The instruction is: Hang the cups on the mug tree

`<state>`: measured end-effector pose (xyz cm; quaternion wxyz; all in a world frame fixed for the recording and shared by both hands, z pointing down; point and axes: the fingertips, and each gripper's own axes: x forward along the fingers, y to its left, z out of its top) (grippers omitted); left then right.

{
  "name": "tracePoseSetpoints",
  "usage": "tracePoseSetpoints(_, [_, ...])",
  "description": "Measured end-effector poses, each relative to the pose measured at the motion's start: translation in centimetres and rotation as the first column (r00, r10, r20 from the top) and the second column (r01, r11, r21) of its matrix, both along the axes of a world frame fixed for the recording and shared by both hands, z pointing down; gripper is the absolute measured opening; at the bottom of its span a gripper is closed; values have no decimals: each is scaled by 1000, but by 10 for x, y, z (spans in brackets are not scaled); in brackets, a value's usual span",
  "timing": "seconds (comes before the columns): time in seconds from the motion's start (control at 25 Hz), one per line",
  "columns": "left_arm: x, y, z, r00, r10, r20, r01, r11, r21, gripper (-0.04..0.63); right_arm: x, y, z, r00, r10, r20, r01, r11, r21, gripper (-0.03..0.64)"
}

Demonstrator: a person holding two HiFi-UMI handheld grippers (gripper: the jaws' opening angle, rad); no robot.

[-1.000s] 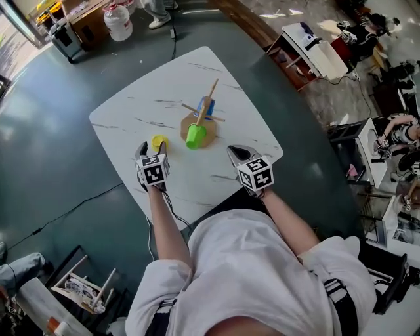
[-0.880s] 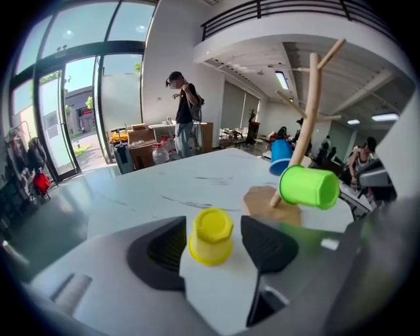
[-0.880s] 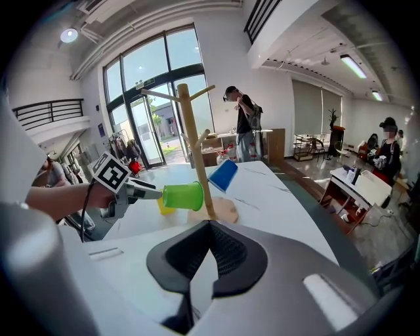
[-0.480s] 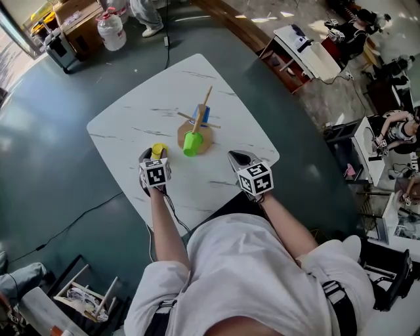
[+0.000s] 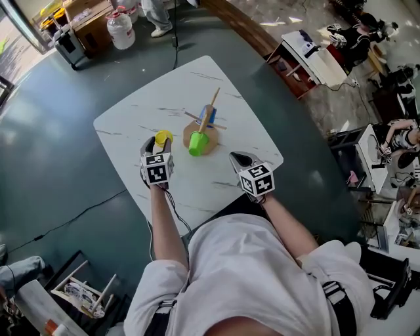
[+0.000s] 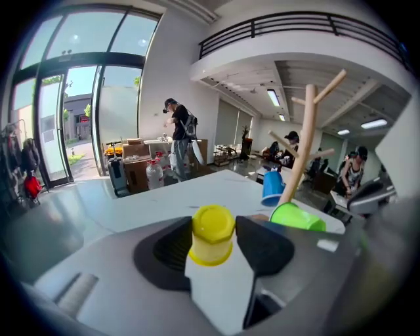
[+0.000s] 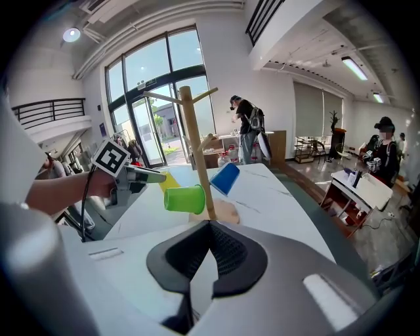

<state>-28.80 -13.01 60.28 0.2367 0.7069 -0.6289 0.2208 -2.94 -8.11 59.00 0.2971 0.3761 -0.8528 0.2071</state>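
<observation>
A wooden mug tree (image 5: 211, 110) stands on a round base mid-table, with a green cup (image 5: 197, 143) and a blue cup (image 5: 208, 113) hanging on its pegs. Left of it, my left gripper (image 5: 159, 146) is shut on a yellow cup (image 5: 162, 138). In the left gripper view the pads press on both sides of the yellow cup (image 6: 211, 235), with the tree (image 6: 305, 144) ahead to the right. The right gripper view shows that cup (image 7: 167, 180) held off the table. My right gripper (image 5: 237, 157) rests shut and empty at the table's near right.
The white marble table (image 5: 151, 98) sits on a dark green floor. A water bottle (image 5: 121, 27) and boxes stand far left, beside a person's legs (image 5: 157, 10). A desk (image 5: 315, 52) lies to the right, and a wire rack (image 5: 79, 289) near left.
My left gripper moved forward around the yellow cup, closed on it and lifted it slightly. The right gripper stayed where it was.
</observation>
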Motion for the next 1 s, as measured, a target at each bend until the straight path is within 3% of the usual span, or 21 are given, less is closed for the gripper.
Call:
tracePoseSetpoints(0.32, [-4, -7, -52, 983, -63, -171, 85, 988, 130, 207, 11, -2, -3, 1000, 16, -7, -16, 1000, 10, 0])
tracePoseSetpoints(0.52, [-7, -14, -75, 927, -55, -370, 127, 977, 174, 207, 12, -3, -4, 1000, 21, -5, -21, 1000, 15, 0])
tracePoseSetpoints(0.8, [-12, -20, -111, 888, -12, -460, 143, 957, 252, 207, 18, -2, -1, 999, 33, -2, -33, 999, 7, 0])
tracePoseSetpoints(1.0, [-15, -20, -128, 865, -15, -501, 169, 950, 263, 207, 22, -5, -5, 999, 53, 10, -53, 999, 5, 0])
